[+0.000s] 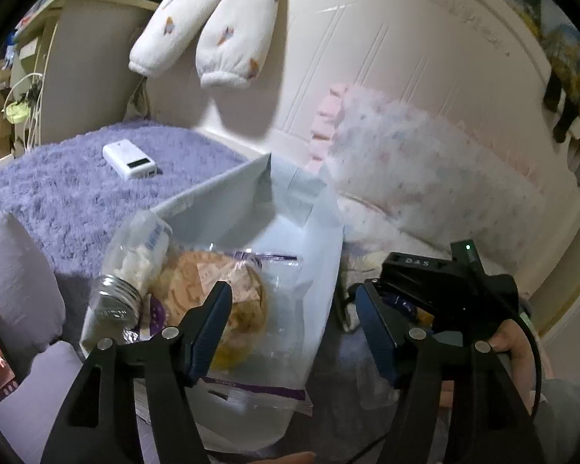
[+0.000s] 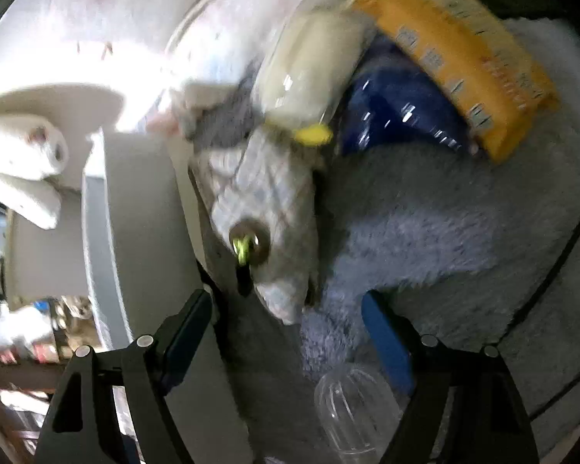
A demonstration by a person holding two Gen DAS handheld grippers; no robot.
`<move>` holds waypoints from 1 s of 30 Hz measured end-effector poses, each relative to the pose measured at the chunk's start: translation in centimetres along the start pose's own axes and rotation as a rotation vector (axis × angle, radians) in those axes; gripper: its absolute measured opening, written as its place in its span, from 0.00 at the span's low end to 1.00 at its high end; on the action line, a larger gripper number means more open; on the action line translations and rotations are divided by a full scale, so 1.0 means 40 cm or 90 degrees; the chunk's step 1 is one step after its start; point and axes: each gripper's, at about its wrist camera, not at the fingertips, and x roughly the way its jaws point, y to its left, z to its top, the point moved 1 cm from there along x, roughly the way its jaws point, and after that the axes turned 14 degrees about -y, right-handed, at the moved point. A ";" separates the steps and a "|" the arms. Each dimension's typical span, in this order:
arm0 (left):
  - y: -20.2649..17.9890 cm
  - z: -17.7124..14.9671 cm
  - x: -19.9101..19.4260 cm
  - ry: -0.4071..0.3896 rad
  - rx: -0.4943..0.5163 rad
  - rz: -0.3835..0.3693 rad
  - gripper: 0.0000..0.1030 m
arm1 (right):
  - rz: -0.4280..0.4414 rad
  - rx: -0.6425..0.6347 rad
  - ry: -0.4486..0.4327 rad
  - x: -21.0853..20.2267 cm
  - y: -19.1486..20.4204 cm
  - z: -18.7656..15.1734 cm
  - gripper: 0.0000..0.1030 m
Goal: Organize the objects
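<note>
1. The left gripper (image 1: 294,324) is standing wide open, nothing clamped; its left finger (image 1: 208,332) is lying over the zip bag of flat bread (image 1: 228,309), and I cannot tell whether it is touching.
2. That clear, purple-striped bag is sitting in the white bin (image 1: 251,208), beside a clear jar (image 1: 131,270) of white pieces with a silver lid.
3. The right gripper (image 2: 290,336) is gaping wide and holding nothing, hovering over the purple fuzzy blanket (image 2: 425,232).
4. A clear plastic cup (image 2: 352,406) is lying just between its fingers, low in view.
5. Beyond are lying a quilted pouch (image 2: 259,201), a pale bottle (image 2: 309,73), a blue packet (image 2: 398,108) and an orange packet (image 2: 464,62).
</note>
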 end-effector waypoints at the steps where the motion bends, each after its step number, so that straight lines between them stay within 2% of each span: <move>1: 0.002 0.002 0.000 0.000 -0.003 -0.003 0.63 | 0.002 0.004 -0.008 -0.008 -0.005 0.005 0.75; 3: 0.004 0.000 0.008 0.010 -0.002 -0.001 0.63 | 0.009 0.009 -0.020 -0.018 -0.010 0.012 0.74; 5: -0.001 -0.007 0.021 0.026 0.009 0.004 0.63 | 0.018 -0.001 -0.025 -0.021 -0.009 0.016 0.68; 7: -0.008 -0.014 0.024 0.034 0.022 0.006 0.63 | 0.006 -0.023 -0.014 -0.010 0.003 0.021 0.64; 10: -0.020 -0.022 0.025 0.041 0.046 0.011 0.63 | -0.058 -0.085 0.030 -0.008 0.023 0.012 0.60; 12: -0.023 -0.026 0.030 0.053 0.053 0.015 0.64 | -0.065 -0.137 0.041 -0.038 0.050 0.007 0.60; 14: -0.022 -0.026 0.031 0.058 0.055 0.017 0.64 | -0.056 -0.195 0.013 -0.088 0.084 0.003 0.60; 17: -0.023 -0.025 0.032 0.064 0.060 0.020 0.65 | -0.072 -0.290 -0.006 -0.143 0.128 -0.019 0.61; 21: -0.019 -0.022 0.033 0.067 0.056 0.023 0.65 | -0.110 -0.346 0.083 -0.118 0.119 -0.059 0.63; 25: -0.012 -0.018 0.031 0.068 0.042 0.022 0.66 | -0.185 -0.344 0.151 -0.066 0.053 -0.088 0.63; 27: -0.008 -0.016 0.031 0.065 0.037 0.026 0.66 | -0.166 -0.341 0.182 -0.038 0.047 -0.097 0.63; 28: -0.006 -0.015 0.031 0.065 0.033 0.026 0.66 | -0.132 -0.342 0.226 -0.014 0.046 -0.112 0.61; 29: -0.003 -0.015 0.031 0.065 0.030 0.025 0.66 | -0.111 -0.341 0.262 0.007 0.044 -0.126 0.51; 30: -0.002 -0.014 0.031 0.065 0.026 0.023 0.66 | -0.106 -0.342 0.276 0.020 0.043 -0.135 0.47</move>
